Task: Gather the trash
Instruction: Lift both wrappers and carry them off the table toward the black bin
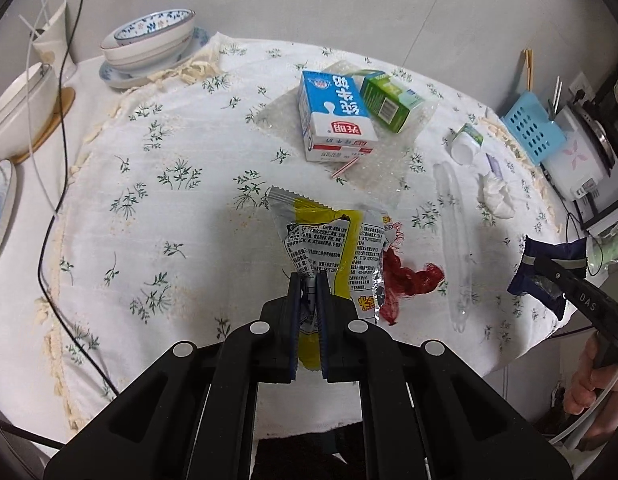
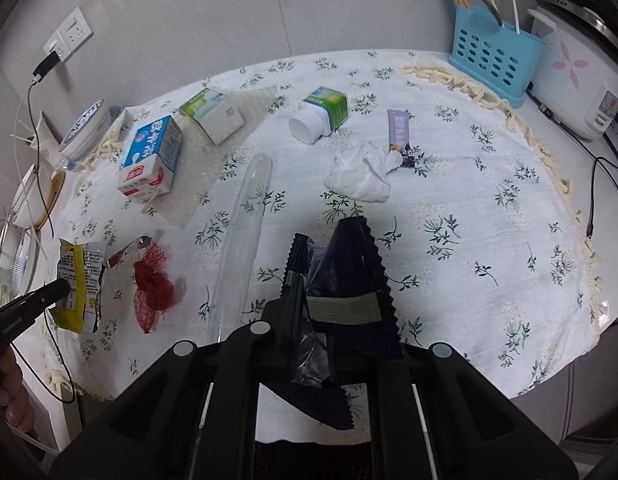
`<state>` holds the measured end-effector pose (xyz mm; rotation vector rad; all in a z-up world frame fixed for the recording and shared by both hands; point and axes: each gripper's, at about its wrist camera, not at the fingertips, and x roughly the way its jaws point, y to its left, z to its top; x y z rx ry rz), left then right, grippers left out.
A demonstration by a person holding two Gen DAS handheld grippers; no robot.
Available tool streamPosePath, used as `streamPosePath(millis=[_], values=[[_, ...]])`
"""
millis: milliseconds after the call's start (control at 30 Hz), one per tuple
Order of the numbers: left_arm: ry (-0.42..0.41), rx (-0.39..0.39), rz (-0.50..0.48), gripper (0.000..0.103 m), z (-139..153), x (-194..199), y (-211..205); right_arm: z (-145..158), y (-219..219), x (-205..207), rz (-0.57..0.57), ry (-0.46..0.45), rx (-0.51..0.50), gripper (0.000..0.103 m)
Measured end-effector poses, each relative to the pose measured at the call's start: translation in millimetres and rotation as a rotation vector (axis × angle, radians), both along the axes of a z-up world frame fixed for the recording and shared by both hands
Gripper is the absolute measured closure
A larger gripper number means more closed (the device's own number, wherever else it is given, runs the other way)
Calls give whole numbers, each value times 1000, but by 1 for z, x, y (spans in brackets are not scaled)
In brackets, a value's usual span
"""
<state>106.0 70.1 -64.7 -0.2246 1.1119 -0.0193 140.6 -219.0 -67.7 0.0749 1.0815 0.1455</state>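
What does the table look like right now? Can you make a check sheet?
Surface: floral tablecloth, stained near the front.
Job's things: milk carton, green box, white bottle, crumpled tissue, purple sachet, red net, clear plastic sleeve.
Clutter: bowls, blue basket, rice cooker.
Grippers: left gripper shut on yellow wrapper; right gripper shut on dark wrapper.
Cables: black cable at the left edge.
Surroundings: grey wall.
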Motion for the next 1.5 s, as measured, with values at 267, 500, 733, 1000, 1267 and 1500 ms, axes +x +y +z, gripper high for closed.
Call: streamPosePath(millis=[267, 500, 733, 1000, 1267, 1500], values=[[-35, -1, 32, 97, 18, -29, -8, 20, -9, -25, 21, -46, 13, 94], [-45, 8, 68, 97, 24, -45, -10, 26, -16, -40, 23, -59, 18, 94], [-78, -3, 69, 97, 39, -60, -13, 45, -18, -55, 31, -103, 25, 94], [-126, -22, 59, 97, 60, -81, -25, 67, -20, -84, 54, -155, 18, 94], [-149, -43, 43, 97, 72, -104, -40, 79, -27, -113, 69, -178, 21, 94], [-165, -51, 10, 97, 77, -122, -58, 80, -34, -135, 70, -179, 32, 94]])
